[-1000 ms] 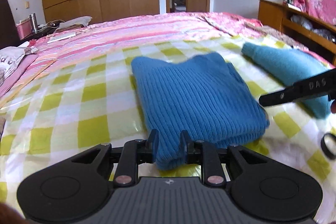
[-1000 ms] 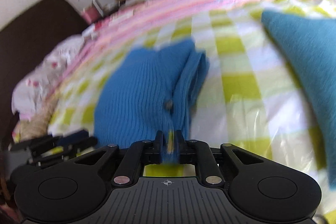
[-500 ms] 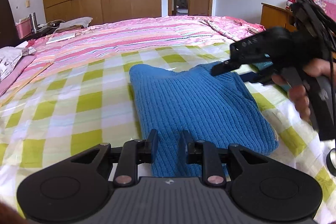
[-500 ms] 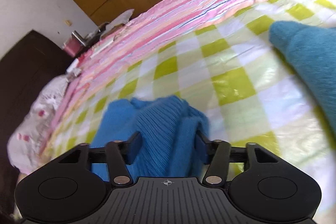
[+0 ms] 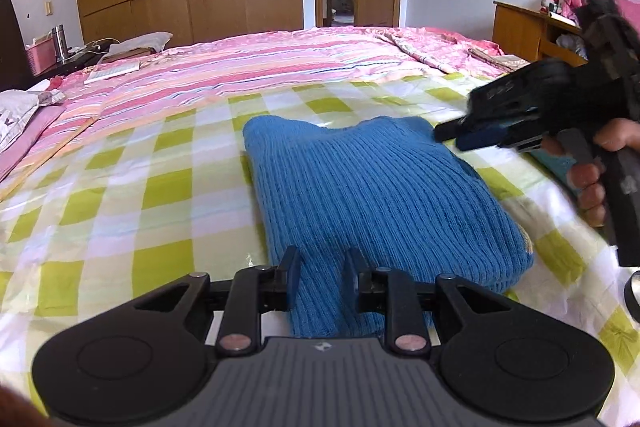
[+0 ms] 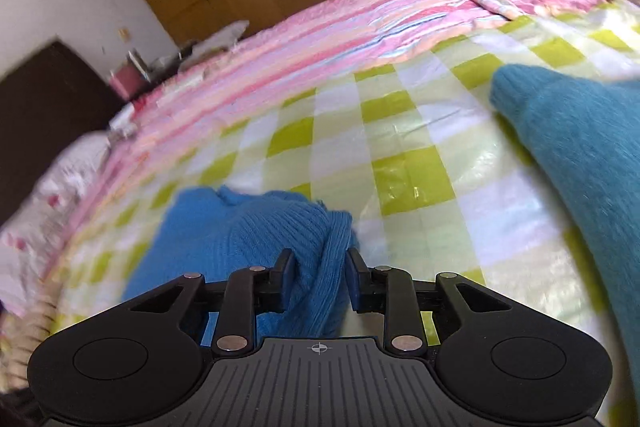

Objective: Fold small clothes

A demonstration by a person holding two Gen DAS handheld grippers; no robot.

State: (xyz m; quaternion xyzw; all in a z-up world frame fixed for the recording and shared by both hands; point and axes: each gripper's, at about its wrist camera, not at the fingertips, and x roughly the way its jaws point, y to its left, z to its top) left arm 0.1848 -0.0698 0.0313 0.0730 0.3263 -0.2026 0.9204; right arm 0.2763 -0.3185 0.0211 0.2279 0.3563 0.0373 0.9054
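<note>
A: Risk check, left to right. Your left gripper [image 5: 319, 269] has its fingers parted, straddling the near edge of the blue sweater [image 5: 372, 187] without pinching it. If you pull back low, a pad could catch the ribbed knit and drag the bottom layer out from under the fold.

B: Where's the sweater sitting?

A: Folded flat on the green checked sheet [image 5: 120, 195], middle of the bed. That sheet looks glossy, so I'd guess the stack slides easily if nudged.

B: And the right side?

A: Your right gripper [image 6: 319, 281] is also spread, fingers released. From its own camera the far corner of the sweater bunches up between the fingers, ungripped as far as I can see. Lift straight up, or that loose corner may flop open.

B: Anything beyond it?

A: Teal garment [image 6: 580, 147] lies just right of it, apart from the sweater. Swing wide and you could sweep it.

B: Containers?

A: Pink basket [image 5: 40, 55] on the far left nightstand; contents too small to tell. Wooden cabinet [image 5: 532, 31] far right has an open shelf with something pale in it, unclear what.
</note>
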